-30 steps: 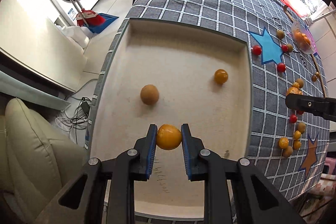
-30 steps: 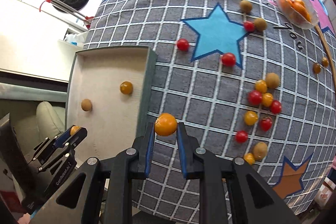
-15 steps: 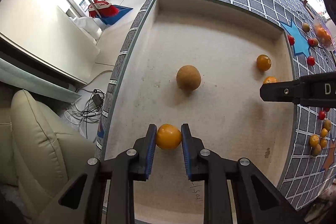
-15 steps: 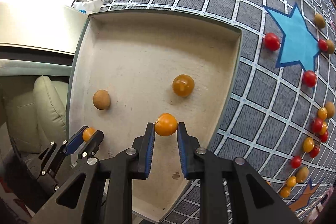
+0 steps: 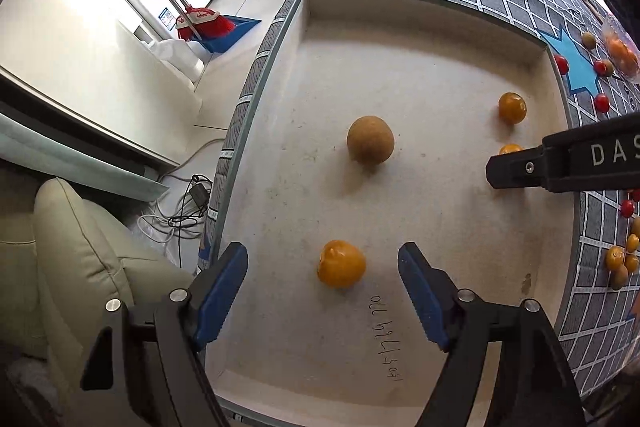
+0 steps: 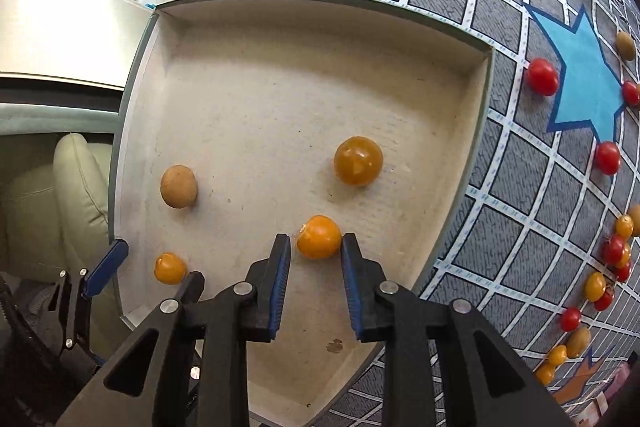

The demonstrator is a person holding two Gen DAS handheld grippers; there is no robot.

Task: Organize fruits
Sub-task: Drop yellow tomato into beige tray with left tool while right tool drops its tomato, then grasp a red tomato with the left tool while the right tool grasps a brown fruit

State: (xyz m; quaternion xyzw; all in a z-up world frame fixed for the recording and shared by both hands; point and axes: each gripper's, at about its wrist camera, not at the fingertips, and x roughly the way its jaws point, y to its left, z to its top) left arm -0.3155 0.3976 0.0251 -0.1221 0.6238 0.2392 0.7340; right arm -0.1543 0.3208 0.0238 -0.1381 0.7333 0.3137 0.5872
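Observation:
A beige tray lies on the checked tablecloth. My left gripper is open; an orange fruit rests on the tray floor between its blue pads, touching neither. A brown fruit and another orange fruit lie further in. My right gripper is over the tray with an orange fruit between its pads; its jaws look slightly parted. It shows at the right of the left wrist view.
Several red, orange and brown small fruits lie scattered on the tablecloth right of the tray, around a blue star. A clear container with orange fruits stands far right. A beige sofa and a broom are left of the table.
My left gripper opened and released its orange fruit onto the tray floor. My right gripper came lower into the tray with its fruit, and its jaws have widened a little.

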